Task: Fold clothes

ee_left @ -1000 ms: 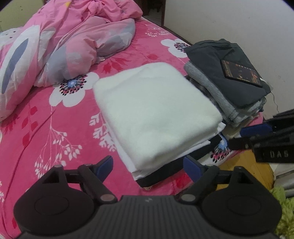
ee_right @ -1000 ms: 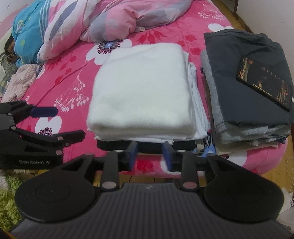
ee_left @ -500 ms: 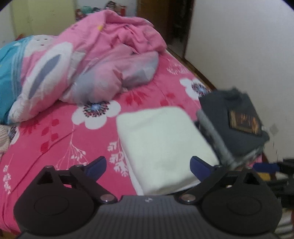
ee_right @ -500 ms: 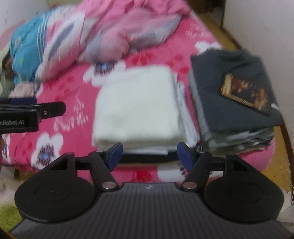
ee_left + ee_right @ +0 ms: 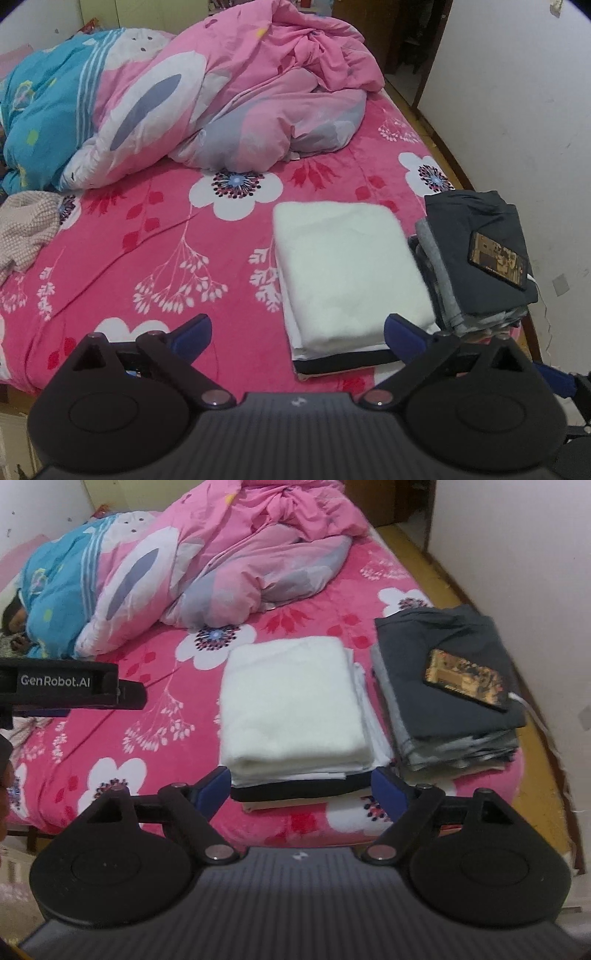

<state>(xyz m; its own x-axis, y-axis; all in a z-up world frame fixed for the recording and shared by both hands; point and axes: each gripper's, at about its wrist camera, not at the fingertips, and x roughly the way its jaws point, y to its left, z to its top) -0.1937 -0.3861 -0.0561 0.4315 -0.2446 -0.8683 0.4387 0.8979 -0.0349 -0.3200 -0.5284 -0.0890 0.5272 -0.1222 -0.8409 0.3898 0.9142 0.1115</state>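
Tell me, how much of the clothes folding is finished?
Done: a white-topped folded stack and a dark grey stack sit on the bed. In hand: nothing; the left tongs and right tongs are open. Left: probably the crumpled checked garment.

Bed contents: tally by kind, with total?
Folded clothing stacks: 2 (white-topped stack, dark grey-topped stack)
Unfolded garment: 1 (pink knit)
Duvets: 2 (pink duvet, blue duvet)
Phone: 1 (phone, on the grey-topped stack)
Total: 6
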